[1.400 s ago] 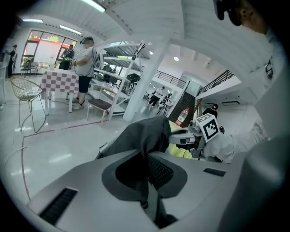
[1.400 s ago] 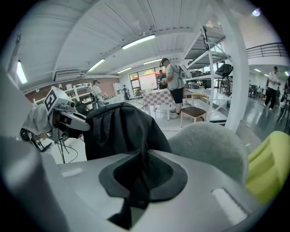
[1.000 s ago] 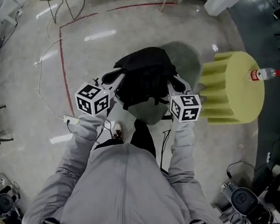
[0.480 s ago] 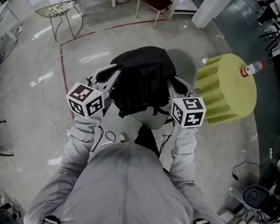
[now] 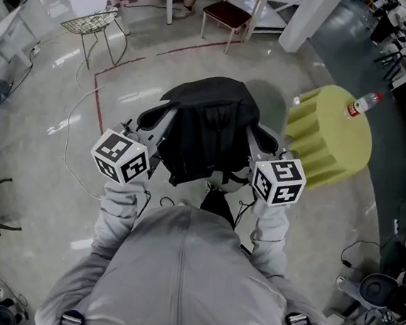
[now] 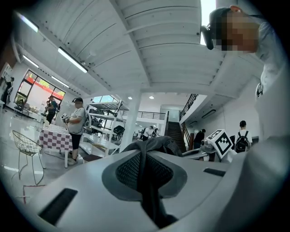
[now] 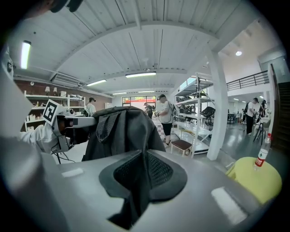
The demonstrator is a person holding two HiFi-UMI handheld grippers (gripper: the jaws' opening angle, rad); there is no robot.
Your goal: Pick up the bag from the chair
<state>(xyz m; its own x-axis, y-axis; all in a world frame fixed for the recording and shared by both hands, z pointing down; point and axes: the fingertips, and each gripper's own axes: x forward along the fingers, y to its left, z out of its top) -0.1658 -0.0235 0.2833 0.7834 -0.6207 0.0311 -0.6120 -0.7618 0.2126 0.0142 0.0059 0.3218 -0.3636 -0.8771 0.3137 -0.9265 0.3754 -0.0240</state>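
Observation:
A black backpack (image 5: 206, 126) hangs between my two grippers in front of my chest, above the floor. My left gripper (image 5: 157, 120) is shut on a black strap at the bag's left side. In the left gripper view that strap (image 6: 146, 181) runs down between the closed jaws. My right gripper (image 5: 257, 140) is shut on a strap on the right side. The right gripper view shows this strap (image 7: 138, 190) pinched in the jaws, with the bag's body (image 7: 122, 131) just beyond. Only a pale sliver (image 5: 222, 183) shows under the bag; I cannot tell whether it is the chair.
A yellow-green ribbed round block (image 5: 330, 135) stands close on the right with a bottle (image 5: 358, 104) on it. A wire chair (image 5: 95, 23) and a red-seated chair (image 5: 228, 12) stand farther off. Cables (image 5: 69, 145) and a red line (image 5: 98, 102) lie on the floor at left. People (image 6: 74, 124) stand in the background.
Both grippers have risen with the bag and spread slightly apart. The grey seat seen under the bag a second ago is now almost fully covered.

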